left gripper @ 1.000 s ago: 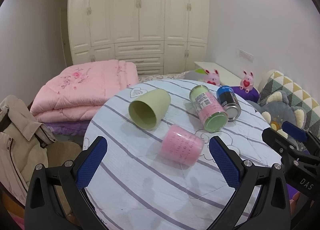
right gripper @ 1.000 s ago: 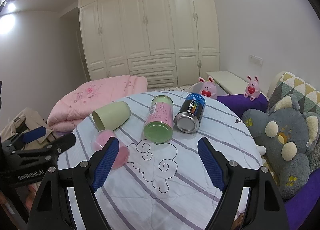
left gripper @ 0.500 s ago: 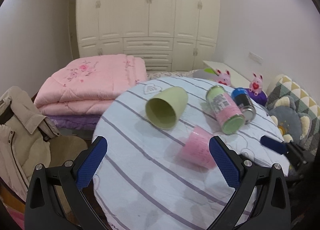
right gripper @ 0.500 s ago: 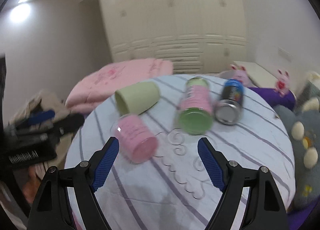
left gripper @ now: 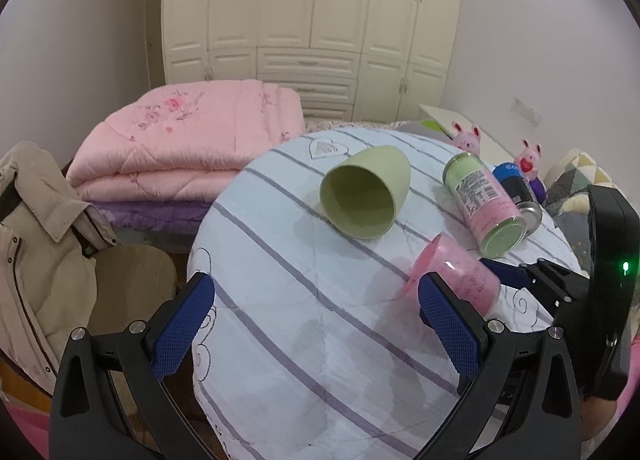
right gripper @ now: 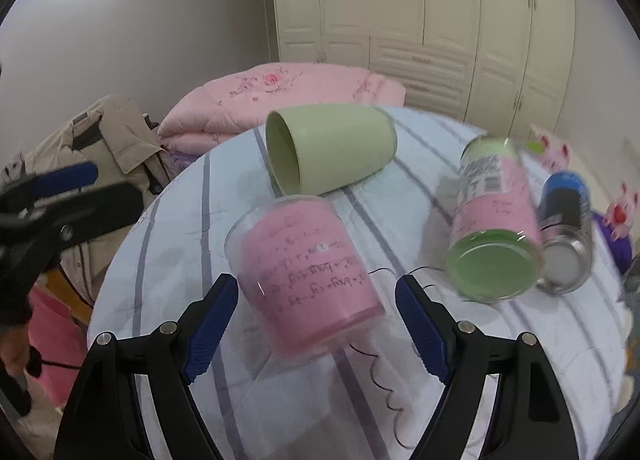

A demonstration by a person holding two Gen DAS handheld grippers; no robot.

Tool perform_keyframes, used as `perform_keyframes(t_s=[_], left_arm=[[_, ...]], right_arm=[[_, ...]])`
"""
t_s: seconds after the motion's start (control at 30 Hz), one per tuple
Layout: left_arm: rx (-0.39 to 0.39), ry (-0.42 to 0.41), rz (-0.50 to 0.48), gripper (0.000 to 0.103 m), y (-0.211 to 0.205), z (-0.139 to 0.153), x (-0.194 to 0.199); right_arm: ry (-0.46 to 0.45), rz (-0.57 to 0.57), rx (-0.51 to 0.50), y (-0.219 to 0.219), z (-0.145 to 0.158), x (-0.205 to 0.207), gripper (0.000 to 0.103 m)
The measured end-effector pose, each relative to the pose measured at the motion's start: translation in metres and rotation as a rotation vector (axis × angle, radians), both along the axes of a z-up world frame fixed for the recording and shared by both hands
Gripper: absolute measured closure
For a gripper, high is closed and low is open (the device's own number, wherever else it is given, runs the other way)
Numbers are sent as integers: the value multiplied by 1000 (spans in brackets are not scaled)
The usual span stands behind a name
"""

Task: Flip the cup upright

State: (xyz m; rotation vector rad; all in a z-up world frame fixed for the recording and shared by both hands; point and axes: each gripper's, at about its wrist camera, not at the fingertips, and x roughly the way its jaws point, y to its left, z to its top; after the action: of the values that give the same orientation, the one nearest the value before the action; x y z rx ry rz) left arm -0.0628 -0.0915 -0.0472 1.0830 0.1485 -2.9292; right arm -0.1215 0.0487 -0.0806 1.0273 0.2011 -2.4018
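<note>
A pink cup (right gripper: 308, 280) with a clear outer wall lies on its side on the round striped table (right gripper: 500, 360); it also shows in the left wrist view (left gripper: 456, 280). A light green cup (left gripper: 366, 192) lies on its side behind it, mouth toward me, also in the right wrist view (right gripper: 332, 152). My right gripper (right gripper: 316, 324) is open, its fingers either side of the pink cup's base, not touching. My left gripper (left gripper: 316, 324) is open and empty over the table's near left part.
A pink-and-green can (right gripper: 494, 236) and a dark blue can (right gripper: 566, 236) lie on the table's right side. A folded pink quilt (left gripper: 192, 148) and a beige jacket (left gripper: 36, 244) sit to the left. Plush toys (left gripper: 528, 160) line the right; wardrobes stand behind.
My right gripper has moved left and closer, so the pink cup now lies between its open fingers. My left gripper has drifted left and back a little.
</note>
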Motion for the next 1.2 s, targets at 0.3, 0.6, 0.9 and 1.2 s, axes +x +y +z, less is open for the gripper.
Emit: perform_keyframes(t_s=[0.3, 0.6, 0.9, 1.2], left_arm=[[6, -48, -24, 0, 4, -14, -9], [20, -49, -65, 0, 13, -10, -4], [-9, -30, -74, 0, 21, 1, 9], [6, -26, -66, 0, 29, 13, 20]], right_arm=[[-90, -110, -102, 14, -8, -1, 29], [-87, -382, -195, 25, -5, 35, 35], [-152, -382, -295, 29, -8, 50, 35], [-89, -368, -317, 42, 8, 67, 22]])
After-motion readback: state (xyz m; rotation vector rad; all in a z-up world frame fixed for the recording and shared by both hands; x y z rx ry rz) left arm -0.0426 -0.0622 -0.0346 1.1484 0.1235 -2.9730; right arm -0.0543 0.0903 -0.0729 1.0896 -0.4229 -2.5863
